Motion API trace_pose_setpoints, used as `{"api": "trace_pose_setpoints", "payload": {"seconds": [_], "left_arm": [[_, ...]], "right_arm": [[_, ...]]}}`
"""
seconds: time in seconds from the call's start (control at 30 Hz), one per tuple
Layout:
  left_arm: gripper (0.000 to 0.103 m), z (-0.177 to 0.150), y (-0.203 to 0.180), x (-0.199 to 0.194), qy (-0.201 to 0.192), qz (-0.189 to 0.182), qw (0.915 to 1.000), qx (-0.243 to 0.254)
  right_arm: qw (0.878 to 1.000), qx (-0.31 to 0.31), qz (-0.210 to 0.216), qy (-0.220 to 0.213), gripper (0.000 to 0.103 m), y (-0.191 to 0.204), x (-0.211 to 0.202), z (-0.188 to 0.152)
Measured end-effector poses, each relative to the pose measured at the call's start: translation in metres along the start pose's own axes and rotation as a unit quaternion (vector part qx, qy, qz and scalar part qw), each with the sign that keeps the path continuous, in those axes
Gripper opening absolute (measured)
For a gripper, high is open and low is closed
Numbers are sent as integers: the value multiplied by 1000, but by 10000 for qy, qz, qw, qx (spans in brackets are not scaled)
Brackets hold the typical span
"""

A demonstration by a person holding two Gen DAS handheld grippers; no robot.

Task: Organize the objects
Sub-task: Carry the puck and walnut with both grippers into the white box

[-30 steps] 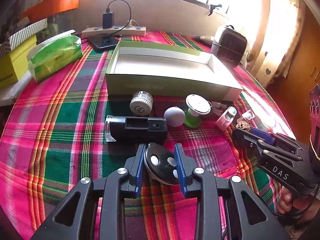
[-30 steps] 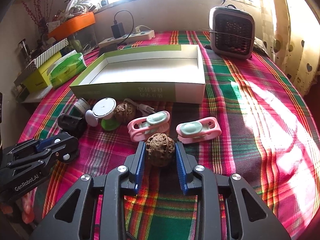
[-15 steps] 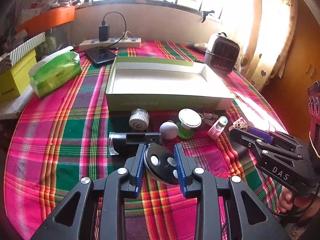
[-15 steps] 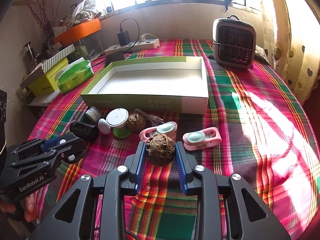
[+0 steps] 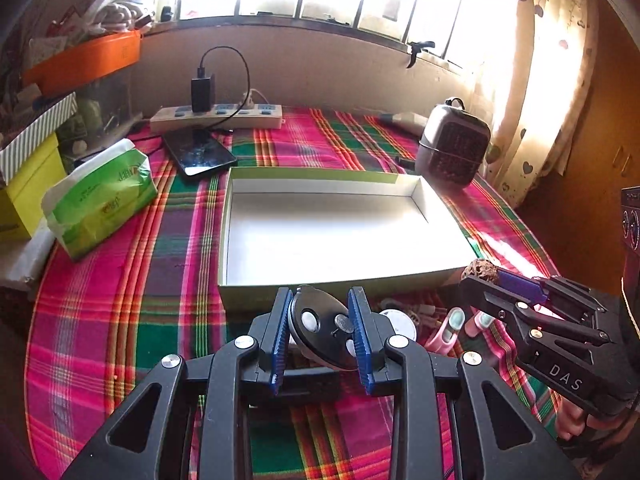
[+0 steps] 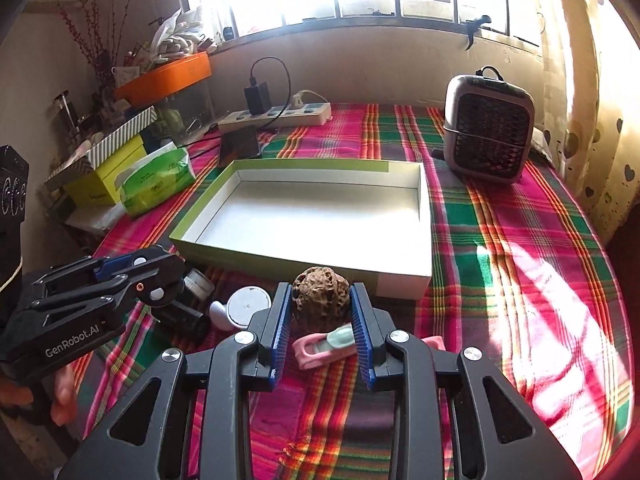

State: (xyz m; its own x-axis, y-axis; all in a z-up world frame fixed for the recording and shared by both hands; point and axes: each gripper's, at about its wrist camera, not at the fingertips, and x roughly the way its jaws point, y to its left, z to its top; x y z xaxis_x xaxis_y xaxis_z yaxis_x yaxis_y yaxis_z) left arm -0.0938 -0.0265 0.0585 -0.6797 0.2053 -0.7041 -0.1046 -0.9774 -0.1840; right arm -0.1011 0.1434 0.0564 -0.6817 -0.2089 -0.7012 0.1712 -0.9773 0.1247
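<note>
My left gripper (image 5: 320,322) is shut on a black round disc with white and silver buttons (image 5: 320,330), held above the table just in front of the empty green-and-white box (image 5: 336,232). My right gripper (image 6: 320,316) is shut on a brown wrinkled walnut (image 6: 320,294), lifted near the box's front wall (image 6: 280,256). The right gripper with the walnut (image 5: 482,270) shows at the right of the left wrist view. The left gripper (image 6: 156,276) shows at the left of the right wrist view.
On the plaid cloth before the box lie pink clips (image 6: 324,346), a white round puck (image 6: 246,304), a black cylinder (image 6: 184,318) and a small silver knob (image 6: 198,282). A fan heater (image 6: 490,128), power strip (image 6: 276,116), phone (image 5: 198,152) and green tissue pack (image 5: 100,196) stand around.
Both grippers have risen from the table with their objects and moved forward toward the box. The loose items now sit lower and partly hidden behind the fingers.
</note>
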Motion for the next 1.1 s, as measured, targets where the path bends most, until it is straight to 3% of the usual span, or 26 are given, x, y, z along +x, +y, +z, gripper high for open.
{"api": "trace_pose_setpoints", "payload": {"seconds": [0.3,0.57,1.1], "left_arm": [[27,39,9,29,-8,37,9999,154],[27,64,19,64,212,93,9996,164],[27,86,30,117,531,177,9983,162]], "right_arm": [[9997,-58,213,124,31,-3,30,43],[9991,-70,150,393,31,-6,73,68],[9969,42,20,783,31,-18,127,85]]}}
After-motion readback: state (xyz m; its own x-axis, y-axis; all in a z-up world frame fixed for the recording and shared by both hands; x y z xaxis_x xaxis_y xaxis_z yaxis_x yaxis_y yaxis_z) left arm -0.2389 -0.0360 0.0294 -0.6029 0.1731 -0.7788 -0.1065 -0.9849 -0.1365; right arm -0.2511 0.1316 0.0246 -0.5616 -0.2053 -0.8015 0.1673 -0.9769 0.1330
